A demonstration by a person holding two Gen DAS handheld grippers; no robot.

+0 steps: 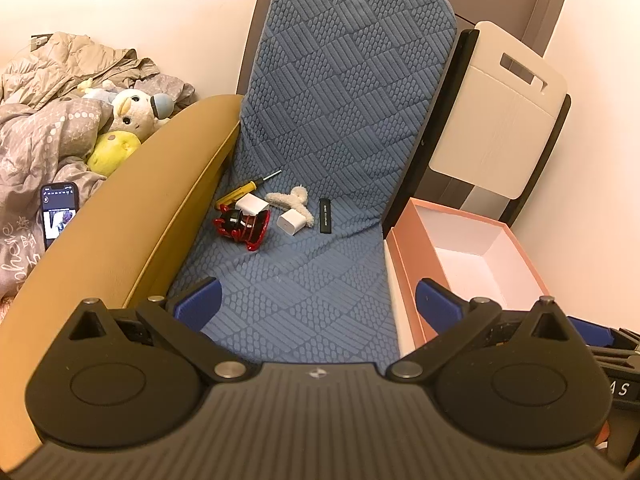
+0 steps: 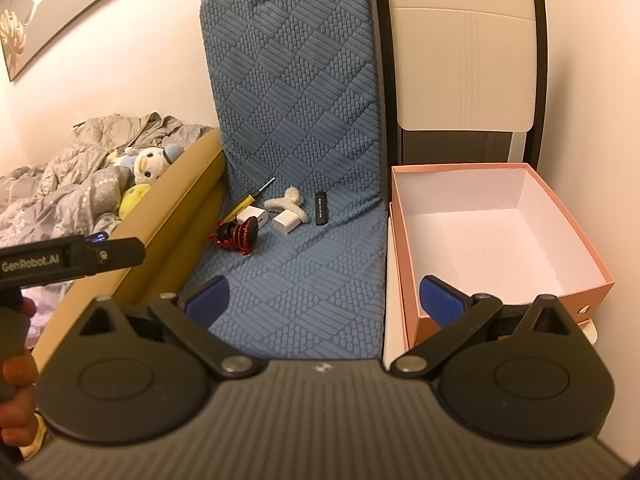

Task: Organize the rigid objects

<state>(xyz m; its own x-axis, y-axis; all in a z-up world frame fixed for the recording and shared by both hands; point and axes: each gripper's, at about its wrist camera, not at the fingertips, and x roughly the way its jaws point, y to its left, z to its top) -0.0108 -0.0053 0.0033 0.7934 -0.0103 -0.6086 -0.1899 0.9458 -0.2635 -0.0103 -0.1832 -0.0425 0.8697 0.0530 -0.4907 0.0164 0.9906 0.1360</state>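
On the blue quilted cushion (image 1: 312, 280) lies a small cluster: a yellow screwdriver (image 1: 244, 191), two white charger cubes (image 1: 251, 204) (image 1: 291, 222), a red and black hair claw (image 1: 242, 226), a fuzzy cream hair clip (image 1: 289, 199) and a black stick (image 1: 325, 216). The same cluster shows in the right wrist view: screwdriver (image 2: 247, 202), hair claw (image 2: 237, 235), charger cube (image 2: 286, 222), black stick (image 2: 320, 209). An empty pink box (image 2: 496, 236) (image 1: 472, 256) stands right of the cushion. My left gripper (image 1: 318, 300) and right gripper (image 2: 324, 294) both hover open, well short of the objects, holding nothing.
A tan padded bed rail (image 1: 128, 216) borders the cushion's left side, with a phone (image 1: 58, 214), plush toys (image 1: 120, 128) and bedding beyond. A white folding chair (image 2: 464, 52) leans on the wall behind the box. The left gripper's body (image 2: 68, 258) and a hand (image 2: 16, 384) show at left.
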